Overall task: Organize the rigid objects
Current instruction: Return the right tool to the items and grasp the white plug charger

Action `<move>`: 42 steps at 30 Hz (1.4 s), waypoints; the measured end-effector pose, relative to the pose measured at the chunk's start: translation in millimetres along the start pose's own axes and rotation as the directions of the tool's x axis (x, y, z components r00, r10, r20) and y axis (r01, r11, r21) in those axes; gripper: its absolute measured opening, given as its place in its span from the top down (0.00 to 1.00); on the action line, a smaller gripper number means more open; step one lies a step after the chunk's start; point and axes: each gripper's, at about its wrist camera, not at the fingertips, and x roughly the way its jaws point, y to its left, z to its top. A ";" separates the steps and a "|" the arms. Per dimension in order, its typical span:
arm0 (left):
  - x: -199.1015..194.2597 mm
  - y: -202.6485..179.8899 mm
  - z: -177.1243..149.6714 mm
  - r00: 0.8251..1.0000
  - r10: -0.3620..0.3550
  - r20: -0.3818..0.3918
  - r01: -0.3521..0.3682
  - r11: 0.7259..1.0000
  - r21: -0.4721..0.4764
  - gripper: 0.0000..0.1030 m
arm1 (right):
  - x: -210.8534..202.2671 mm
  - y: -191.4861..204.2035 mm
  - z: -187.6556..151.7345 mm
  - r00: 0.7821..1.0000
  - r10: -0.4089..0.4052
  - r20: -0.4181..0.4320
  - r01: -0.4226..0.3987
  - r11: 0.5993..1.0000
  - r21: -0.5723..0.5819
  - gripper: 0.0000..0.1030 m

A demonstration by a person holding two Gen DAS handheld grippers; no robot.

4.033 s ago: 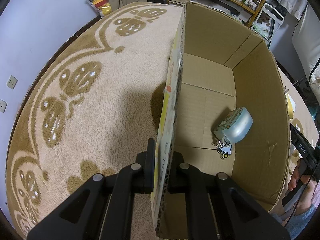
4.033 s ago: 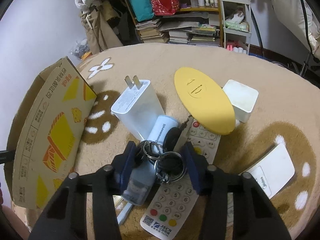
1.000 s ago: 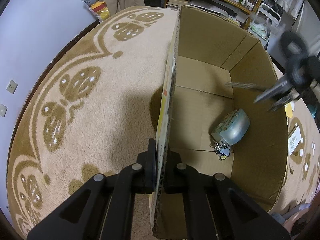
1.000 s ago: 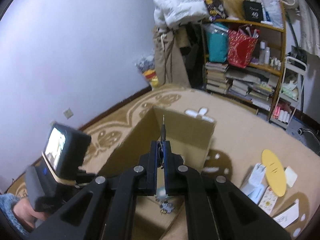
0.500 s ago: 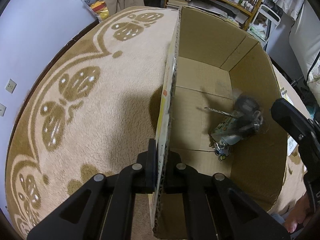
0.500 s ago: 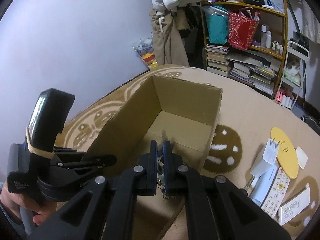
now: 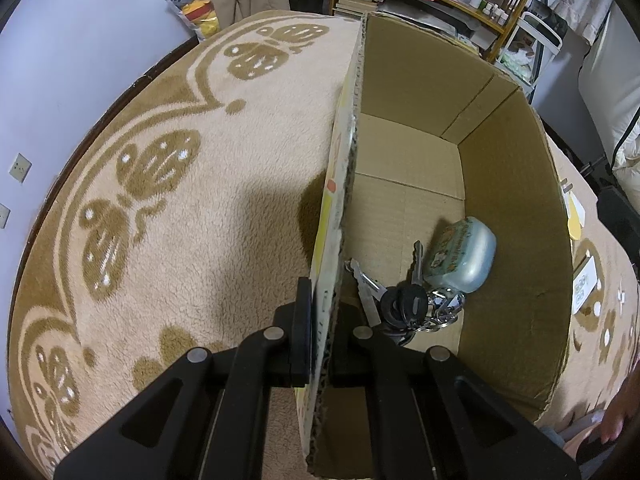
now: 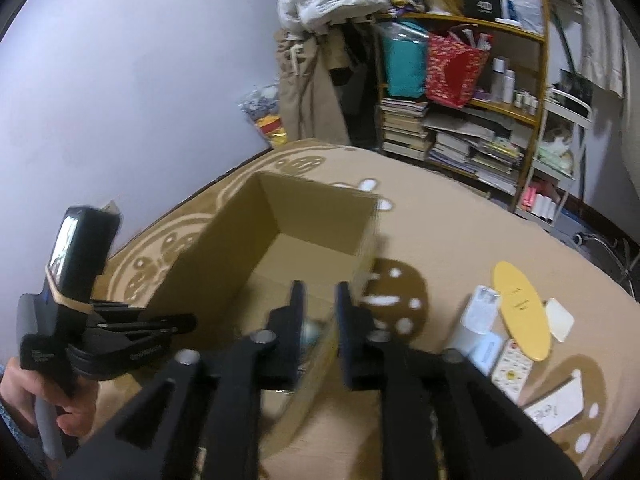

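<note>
Left gripper (image 7: 322,320): jaws clenched on the near side wall of the open brown cardboard box (image 7: 516,208).
Right gripper (image 8: 319,304): jaws parted, holding nothing, above the box's near corner.
Bunch of silver keys with black heads (image 7: 400,300): lying on the box floor, touching the pale blue rounded tin (image 7: 460,254).
Box: standing on the beige patterned carpet (image 7: 180,200).
</note>
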 end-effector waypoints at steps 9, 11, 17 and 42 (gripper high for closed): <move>0.7 0.7 0.2 1.000 -0.001 -0.001 0.001 1.000 -0.002 0.95 | -0.6 -50.0 8.2 0.993 -0.119 0.022 0.117 0.989 0.091 0.16; 1.4 1.8 0.7 1.000 -0.004 -0.002 0.004 1.000 -0.006 0.95 | 0.6 -60.4 8.4 0.989 -0.149 0.025 0.145 0.983 0.109 0.14; 1.8 3.2 1.3 1.000 -0.005 -0.002 0.005 1.000 -0.004 0.95 | 16.6 -86.5 4.8 0.980 -0.198 -0.010 0.197 0.971 0.136 0.14; 2.8 5.0 0.4 1.000 -0.008 -0.001 0.008 1.000 -0.009 0.93 | 88.8 -125.0 -20.4 0.956 -0.237 -0.175 0.266 0.949 0.167 0.40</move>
